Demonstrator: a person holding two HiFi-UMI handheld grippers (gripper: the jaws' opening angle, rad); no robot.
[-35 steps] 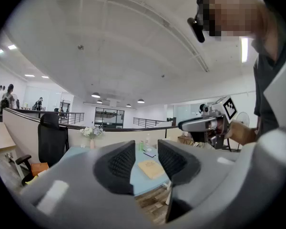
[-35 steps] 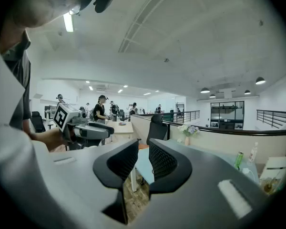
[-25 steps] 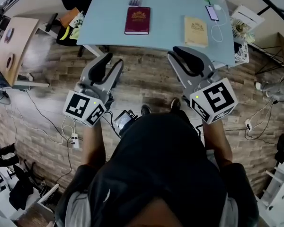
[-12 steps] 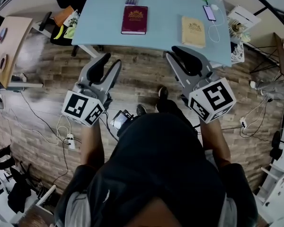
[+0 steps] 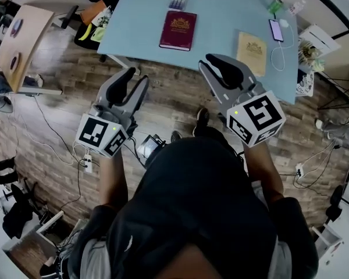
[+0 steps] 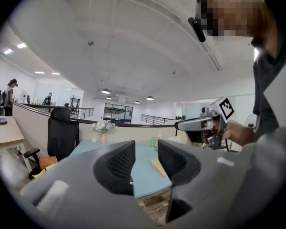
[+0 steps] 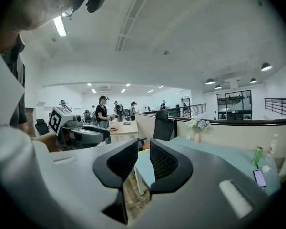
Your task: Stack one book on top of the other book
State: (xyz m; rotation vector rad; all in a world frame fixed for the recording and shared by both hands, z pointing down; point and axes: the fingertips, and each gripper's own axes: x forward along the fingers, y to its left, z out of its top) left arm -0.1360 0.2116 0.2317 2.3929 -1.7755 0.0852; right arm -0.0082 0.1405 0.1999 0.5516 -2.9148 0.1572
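I've got two pale grey shells up front, left gripper (image 5: 134, 81) and right gripper (image 5: 216, 64). Jaws lined with ribbed black pads (image 6: 120, 162), and each white cube (image 5: 257, 118) has black square markers and a tiny green light. Grey sleeves (image 5: 96, 254) below.

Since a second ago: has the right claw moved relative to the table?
Yes. The right claw has moved forward toward the table, closer to the maroon book.

A maroon book (image 5: 178, 31), a tan book (image 5: 251, 45), a pale blue table (image 5: 221, 10).
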